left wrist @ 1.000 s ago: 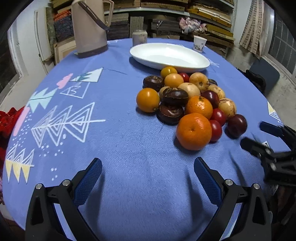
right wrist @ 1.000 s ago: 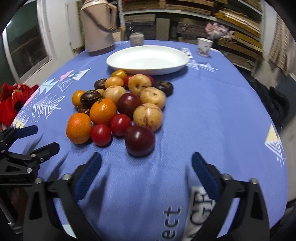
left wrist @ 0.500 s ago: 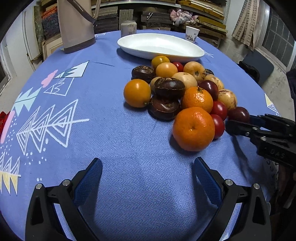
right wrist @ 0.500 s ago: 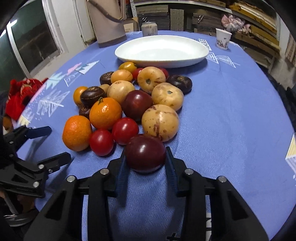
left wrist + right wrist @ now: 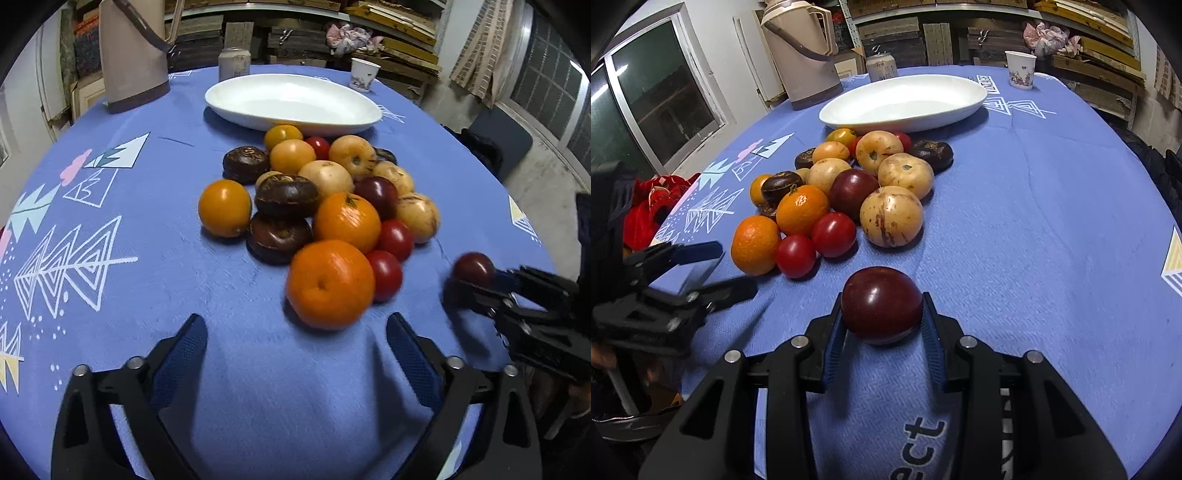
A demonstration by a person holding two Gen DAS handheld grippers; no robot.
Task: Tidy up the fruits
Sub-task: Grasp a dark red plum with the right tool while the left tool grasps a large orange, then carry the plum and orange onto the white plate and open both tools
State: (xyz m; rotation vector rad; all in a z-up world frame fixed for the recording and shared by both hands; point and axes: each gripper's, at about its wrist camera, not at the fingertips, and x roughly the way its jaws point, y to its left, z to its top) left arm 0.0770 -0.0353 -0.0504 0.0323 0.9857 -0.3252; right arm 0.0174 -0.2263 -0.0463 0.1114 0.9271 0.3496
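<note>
Shelves full of boxes stand behind my round table, and a blue tablecloth [image 5: 1034, 221] with white tree drawings covers it. My right gripper [image 5: 882, 325] is pinching a dark red plum [image 5: 882, 304] between its two blue pads. The plum sits apart from the fruit pile [image 5: 846, 184], on my side of it. I cannot tell if it is off the cloth yet.

My left gripper [image 5: 295, 343] is spread wide and holds nothing. It hangs just in front of the big orange [image 5: 330, 282] at the near edge of the pile.

I think the plum should go into the white dish [image 5: 905, 99], which is on the far side of the pile and has nothing in it.

To do this well, I should squeeze just enough, because a plum is soft and smooth. Too hard could bruise it. Too loose and it could slip and roll. I should lift it high, carry it over the other fruits without bumping them, and set it down low in the dish before letting go.
</note>
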